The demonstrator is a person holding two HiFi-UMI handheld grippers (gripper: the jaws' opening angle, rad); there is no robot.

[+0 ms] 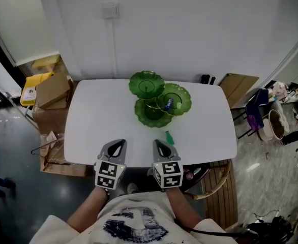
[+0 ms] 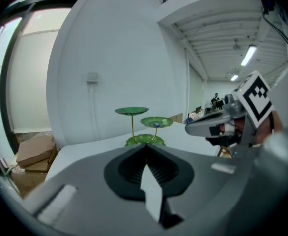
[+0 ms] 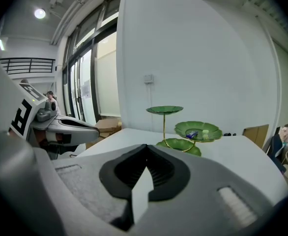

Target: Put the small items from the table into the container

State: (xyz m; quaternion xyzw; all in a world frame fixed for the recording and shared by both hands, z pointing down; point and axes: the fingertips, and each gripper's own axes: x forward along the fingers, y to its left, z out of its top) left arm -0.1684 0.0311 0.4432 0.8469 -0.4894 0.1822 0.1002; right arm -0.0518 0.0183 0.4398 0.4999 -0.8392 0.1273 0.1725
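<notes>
A green three-tier leaf-shaped stand [image 1: 159,99] on gold stems sits at the far middle of the white table [image 1: 98,121]; it also shows in the left gripper view as the stand [image 2: 143,124] and in the right gripper view as the stand [image 3: 186,132]. A small blue item [image 1: 169,103] lies in its right dish, seen too as the blue item [image 3: 192,134]. A small green item [image 1: 169,138] lies on the table just ahead of my right gripper [image 1: 159,144]. My left gripper [image 1: 117,145] sits beside it at the near edge. Both are shut and hold nothing.
Cardboard boxes [image 1: 50,90] stand on the floor left of the table. A chair with clothes [image 1: 256,111] and a basket [image 1: 277,123] are at the right. A wooden stool [image 1: 215,179] sits under the table's near right corner.
</notes>
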